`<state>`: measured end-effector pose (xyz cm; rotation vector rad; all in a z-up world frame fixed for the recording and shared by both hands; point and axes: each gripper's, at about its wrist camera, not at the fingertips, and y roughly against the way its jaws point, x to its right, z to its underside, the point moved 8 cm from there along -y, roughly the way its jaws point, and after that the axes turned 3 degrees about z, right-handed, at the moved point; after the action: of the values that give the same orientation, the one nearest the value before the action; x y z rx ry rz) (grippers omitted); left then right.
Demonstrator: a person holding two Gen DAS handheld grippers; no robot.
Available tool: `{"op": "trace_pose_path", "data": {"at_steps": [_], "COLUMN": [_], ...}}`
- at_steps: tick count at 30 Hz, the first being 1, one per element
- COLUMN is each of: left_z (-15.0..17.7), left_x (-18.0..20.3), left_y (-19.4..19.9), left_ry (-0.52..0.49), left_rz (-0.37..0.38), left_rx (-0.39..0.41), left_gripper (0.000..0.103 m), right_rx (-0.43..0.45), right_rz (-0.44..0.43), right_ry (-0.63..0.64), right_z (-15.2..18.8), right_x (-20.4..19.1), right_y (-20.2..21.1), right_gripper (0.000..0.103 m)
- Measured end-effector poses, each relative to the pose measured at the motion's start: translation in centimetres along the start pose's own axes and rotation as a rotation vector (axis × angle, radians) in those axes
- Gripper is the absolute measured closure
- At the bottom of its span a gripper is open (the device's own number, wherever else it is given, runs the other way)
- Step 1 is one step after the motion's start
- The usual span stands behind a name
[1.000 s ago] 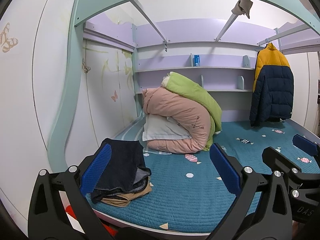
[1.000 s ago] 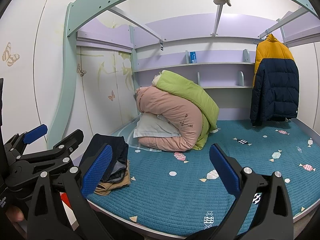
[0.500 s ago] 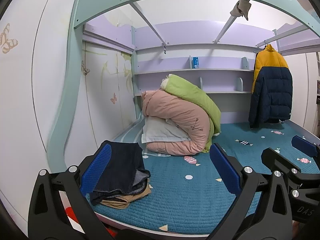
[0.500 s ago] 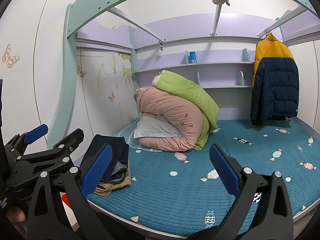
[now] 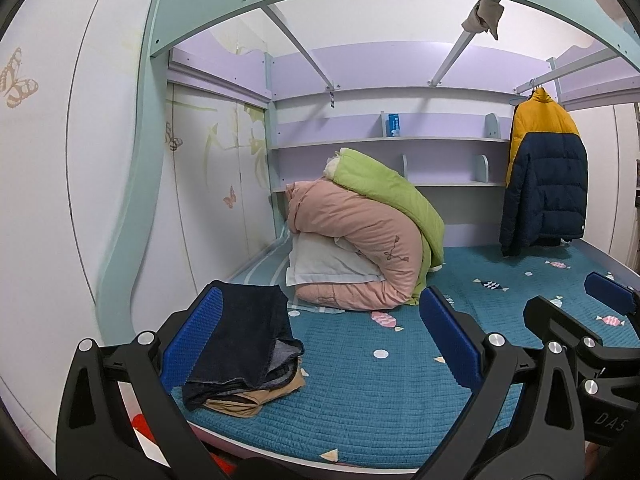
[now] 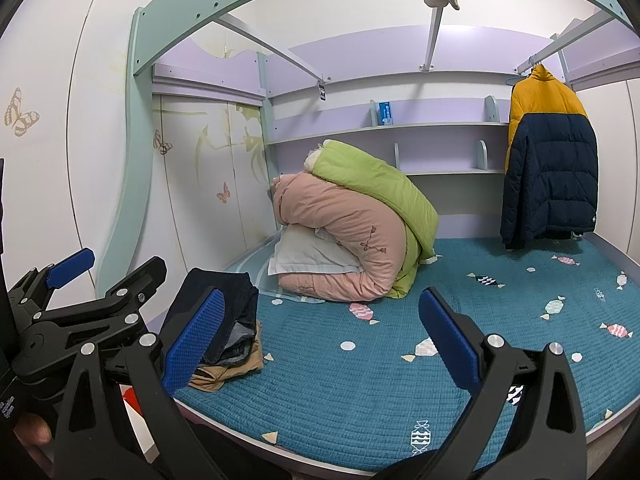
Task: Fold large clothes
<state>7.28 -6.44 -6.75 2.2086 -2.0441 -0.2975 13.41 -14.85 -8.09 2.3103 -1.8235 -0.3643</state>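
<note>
A yellow and navy puffer jacket (image 5: 544,176) hangs from a rail at the far right of the bed; it also shows in the right wrist view (image 6: 550,168). A pile of folded dark jeans and tan trousers (image 5: 244,348) lies on the bed's front left corner, also seen in the right wrist view (image 6: 228,320). My left gripper (image 5: 320,340) is open and empty, in front of the bed's near edge. My right gripper (image 6: 320,336) is open and empty beside it. The left gripper's body shows at the left of the right wrist view (image 6: 80,304).
A teal quilted mattress (image 5: 360,392) covers the bed. Rolled pink and green duvets with a white pillow (image 5: 360,240) sit at the back left. Shelves (image 5: 400,140) line the back wall. A teal bed frame arch (image 5: 152,140) and overhead bars (image 5: 452,52) surround the space.
Both grippers have drifted slightly, so the scene sits a little lower and farther. Nothing on the bed has moved. Both grippers stay open.
</note>
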Motion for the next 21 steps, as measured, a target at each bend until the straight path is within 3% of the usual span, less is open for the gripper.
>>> {"op": "trace_pose_path", "data": {"at_steps": [21], "left_z": [0.00], "left_x": [-0.35], "left_y": [0.12], "left_ry": [-0.001], "left_rz": [-0.006], "left_rx": [0.002], "left_gripper": [0.004], "right_rx": [-0.002], "right_rz": [0.003], "right_ry": [-0.006], "right_z": [0.10], "right_x": [-0.51], "right_y": [0.13], "right_gripper": [0.009]}}
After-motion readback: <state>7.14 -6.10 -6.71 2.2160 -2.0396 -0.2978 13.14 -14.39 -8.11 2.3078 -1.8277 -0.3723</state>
